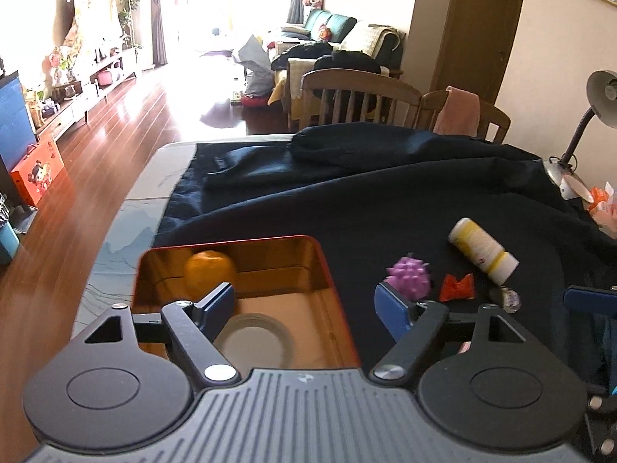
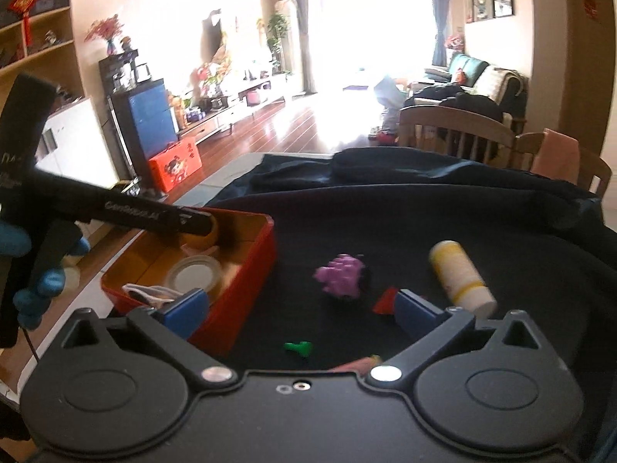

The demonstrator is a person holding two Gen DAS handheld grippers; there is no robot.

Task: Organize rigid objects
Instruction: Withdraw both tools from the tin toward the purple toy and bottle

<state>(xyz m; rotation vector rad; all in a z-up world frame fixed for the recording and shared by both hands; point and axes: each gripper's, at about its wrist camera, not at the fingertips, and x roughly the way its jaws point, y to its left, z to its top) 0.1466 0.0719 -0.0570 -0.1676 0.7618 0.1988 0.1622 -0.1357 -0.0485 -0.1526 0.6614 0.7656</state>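
Glossy red tin box on dark cloth-draped tabletop; spiky purple toy, smooth white-yellow cylindrical bottle beside. Left hand-held gripper and right hand-held gripper both spread wide, empty.

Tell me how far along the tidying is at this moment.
Partly done. The red box already holds an orange fruit, a tape roll and a white item. Nothing is in hand: left tongs and right tongs are open and empty. Still on the dark cloth: purple spiky toy, white-and-yellow bottle, red piece, green piece.
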